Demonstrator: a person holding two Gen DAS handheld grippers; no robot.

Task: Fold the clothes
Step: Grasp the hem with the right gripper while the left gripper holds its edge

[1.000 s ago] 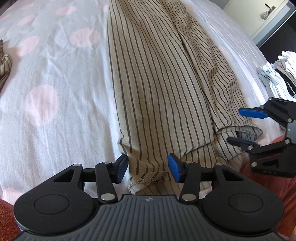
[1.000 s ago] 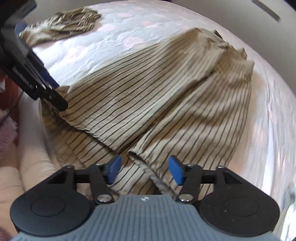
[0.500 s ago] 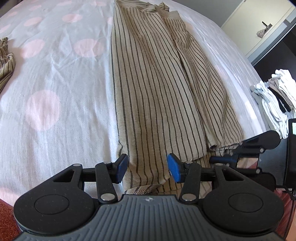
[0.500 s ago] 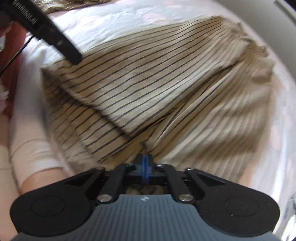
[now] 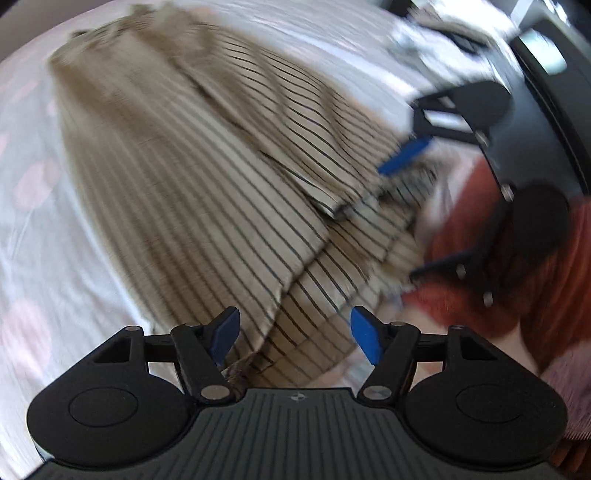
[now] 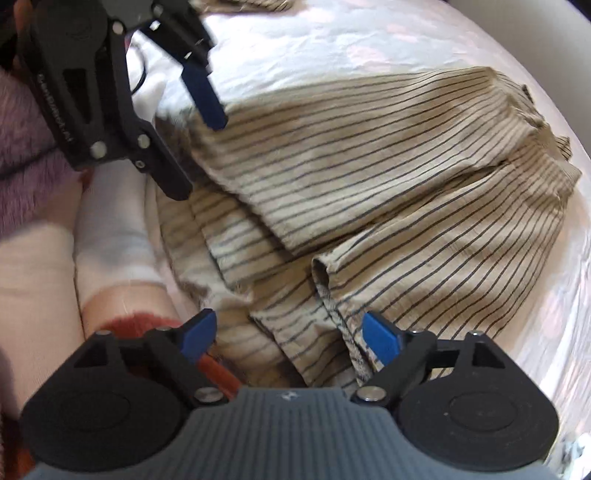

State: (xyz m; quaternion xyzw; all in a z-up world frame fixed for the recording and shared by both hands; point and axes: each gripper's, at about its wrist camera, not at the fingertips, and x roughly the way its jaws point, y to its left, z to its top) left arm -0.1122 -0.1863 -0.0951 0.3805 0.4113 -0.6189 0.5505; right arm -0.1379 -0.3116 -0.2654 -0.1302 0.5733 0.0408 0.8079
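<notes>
The left gripper (image 5: pixel 294 334) is hanging with its blue pads spread wide, holding nothing; the hem of the striped garment (image 5: pixel 192 177) is lying between and just below them. The right gripper (image 6: pixel 290 338) is likewise gaping, its pads straddling a folded cuff (image 6: pixel 325 273) of the same cloth. Beyond both sets of fingers the garment is stretching away across the pink-dotted bedsheet (image 6: pixel 295 48). Farther off, past the left fingers to the right, a blurred pile of pale clothes (image 5: pixel 443 29) is showing.
</notes>
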